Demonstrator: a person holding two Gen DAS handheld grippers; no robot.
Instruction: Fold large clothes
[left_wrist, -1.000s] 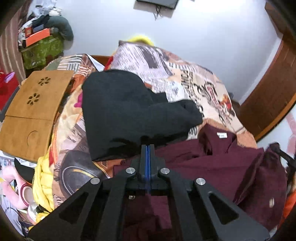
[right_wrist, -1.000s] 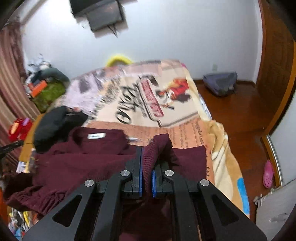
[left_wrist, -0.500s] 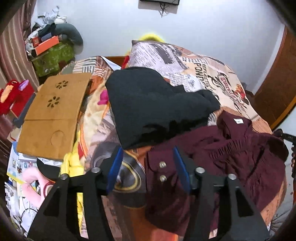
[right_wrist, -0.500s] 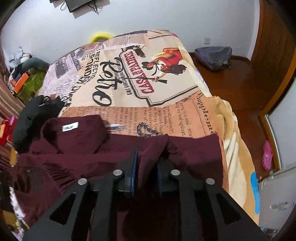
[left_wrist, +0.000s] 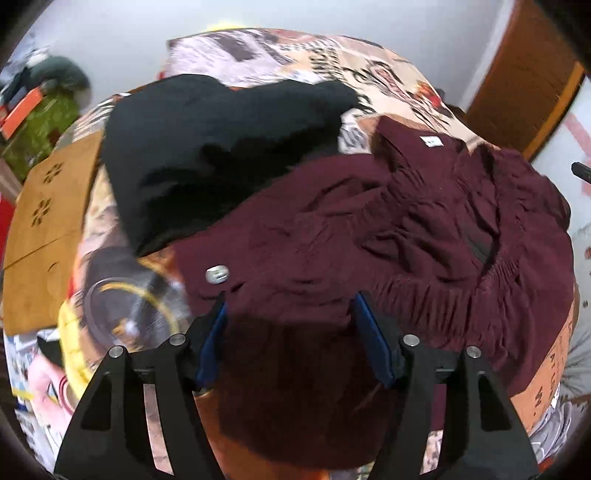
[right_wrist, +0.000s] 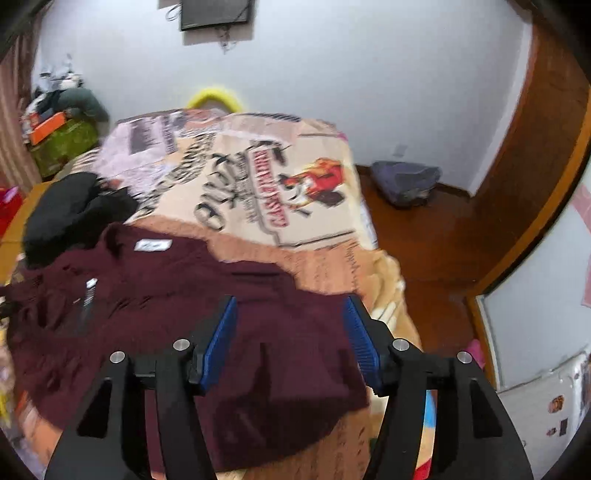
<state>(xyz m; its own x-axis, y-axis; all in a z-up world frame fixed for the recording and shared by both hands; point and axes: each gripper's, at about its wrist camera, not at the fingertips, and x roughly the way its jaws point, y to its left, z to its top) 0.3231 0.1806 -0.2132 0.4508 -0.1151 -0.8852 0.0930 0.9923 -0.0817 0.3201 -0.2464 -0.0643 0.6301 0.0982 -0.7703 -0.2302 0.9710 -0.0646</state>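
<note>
A maroon garment (left_wrist: 388, 236) lies crumpled on the bed, collar label at the far side, a metal button near its left edge. It also shows in the right wrist view (right_wrist: 177, 314). My left gripper (left_wrist: 291, 306) is open and empty, held above the garment's near left part. My right gripper (right_wrist: 290, 306) is open and empty above the garment's near right part. Both views are blurred by motion.
A black folded garment (left_wrist: 207, 147) lies beyond the maroon one, also seen in the right wrist view (right_wrist: 70, 210). The printed bedspread (right_wrist: 258, 199) covers the bed. A wooden lap table (left_wrist: 40, 221) lies at the left. A bag (right_wrist: 406, 181) sits on the wooden floor at the right.
Both grippers were shut on the maroon garment a second ago. The left opened first, then the right; the garment now lies loose on the bed and both grippers have drawn back.
</note>
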